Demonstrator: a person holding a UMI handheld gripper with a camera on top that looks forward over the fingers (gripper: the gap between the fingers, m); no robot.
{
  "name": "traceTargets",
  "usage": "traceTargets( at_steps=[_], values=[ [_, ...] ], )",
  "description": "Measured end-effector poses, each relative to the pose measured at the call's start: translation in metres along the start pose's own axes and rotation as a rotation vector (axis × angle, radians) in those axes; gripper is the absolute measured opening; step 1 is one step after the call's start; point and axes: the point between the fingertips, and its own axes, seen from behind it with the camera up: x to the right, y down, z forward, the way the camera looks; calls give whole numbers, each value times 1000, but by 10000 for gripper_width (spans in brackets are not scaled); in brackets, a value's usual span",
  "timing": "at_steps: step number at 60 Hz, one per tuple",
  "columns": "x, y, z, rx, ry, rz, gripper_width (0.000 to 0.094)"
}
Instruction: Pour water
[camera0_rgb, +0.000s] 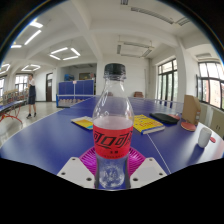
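A clear plastic bottle (113, 120) with a black cap and a red label stands upright between my gripper's fingers. My gripper (112, 166) is shut on the bottle's lower part, with a pink pad (88, 158) against each side. The clear lower body shows below the label, and its base sits low between the fingers. The bottle is over a blue table (45, 138). I see no cup or other vessel.
Two yellow books (148, 124) (83, 122) lie on the table beyond the bottle. A dark object (188, 125) and a white object (205, 137) lie to the right. A person (31, 95) stands far left, near blue tables (75, 90) at the back.
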Motion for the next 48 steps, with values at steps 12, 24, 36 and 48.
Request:
traceTargets(
  at_steps=[12, 24, 36, 48],
  values=[
    [-11, -13, -5, 29, -82, 22, 285],
    [1, -109, -43, 153, -258, 293, 285],
    [75, -241, -88, 317, -545, 796, 285],
    [209, -280, -90, 375, -784, 1512, 284]
  ],
)
